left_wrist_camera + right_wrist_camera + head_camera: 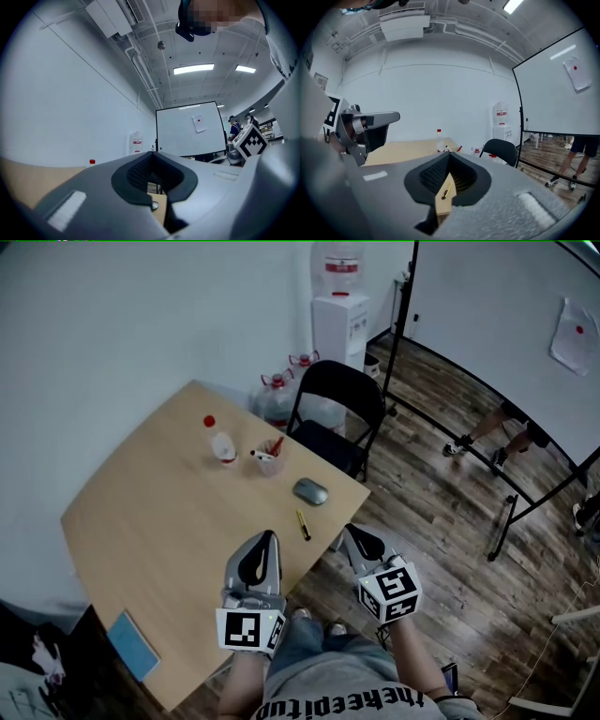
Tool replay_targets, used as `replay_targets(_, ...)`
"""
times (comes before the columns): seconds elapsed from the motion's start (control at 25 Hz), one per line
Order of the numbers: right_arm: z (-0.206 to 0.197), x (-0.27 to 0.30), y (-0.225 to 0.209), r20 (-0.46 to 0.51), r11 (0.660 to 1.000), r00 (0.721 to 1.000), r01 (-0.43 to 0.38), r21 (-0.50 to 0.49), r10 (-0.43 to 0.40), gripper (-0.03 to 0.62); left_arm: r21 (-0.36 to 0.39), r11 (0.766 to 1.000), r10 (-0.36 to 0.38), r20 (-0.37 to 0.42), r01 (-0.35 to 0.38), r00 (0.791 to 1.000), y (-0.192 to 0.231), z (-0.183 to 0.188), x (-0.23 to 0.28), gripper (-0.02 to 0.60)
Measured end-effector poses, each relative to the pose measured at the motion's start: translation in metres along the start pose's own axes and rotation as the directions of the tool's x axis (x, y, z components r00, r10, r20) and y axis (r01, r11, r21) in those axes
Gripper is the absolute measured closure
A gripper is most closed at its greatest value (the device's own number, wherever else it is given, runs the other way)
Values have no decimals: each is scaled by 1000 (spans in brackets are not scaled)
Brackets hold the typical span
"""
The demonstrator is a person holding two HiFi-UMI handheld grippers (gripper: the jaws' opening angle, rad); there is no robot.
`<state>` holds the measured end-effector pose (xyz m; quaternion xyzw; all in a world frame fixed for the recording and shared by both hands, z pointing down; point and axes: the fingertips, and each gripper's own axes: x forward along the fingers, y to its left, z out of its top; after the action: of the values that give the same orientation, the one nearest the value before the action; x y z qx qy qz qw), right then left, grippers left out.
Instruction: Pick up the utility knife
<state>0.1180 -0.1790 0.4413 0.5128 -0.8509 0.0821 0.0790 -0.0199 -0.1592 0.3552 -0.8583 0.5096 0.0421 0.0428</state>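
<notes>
The utility knife [304,524], slim, yellow and black, lies near the right edge of the wooden table [159,521]. In the right gripper view the knife [446,191] shows through the notch under the jaws. My right gripper [356,534] hovers just right of it, off the table's edge, jaws shut with nothing between them. My left gripper [265,542] is over the table just left of the knife, its jaws also together and empty. Neither gripper touches the knife.
A grey mouse [310,491] lies beyond the knife. Farther back stand a cup of pens [268,459] and a red-capped bottle [222,445]. A black folding chair [335,416] stands at the far corner. A blue notebook [133,645] lies at the near left edge.
</notes>
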Motion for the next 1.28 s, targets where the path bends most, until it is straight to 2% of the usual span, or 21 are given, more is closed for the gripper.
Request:
replay_targets(0.24,-31,36,4,-149,999,989,6,33,-2,591,-5,1000,-3,-11,3,1000,24,-3,9,561)
replay_targets(0.56,-77,64,19,-300,997,954,-7,77,30,591,-22,1000,5,-34,-5,999,52,-14,11,561)
replay_targets(0.84,-106,88,26,-395,992,917,-12,128,62,589,-33,999,7,-50,-9,999,66,-24,14,561)
replay_targets(1.28,-148,116,36,-509,987,856,-9,163,92,522,-62,997,32,-74,-36,997,98,-38,16,561)
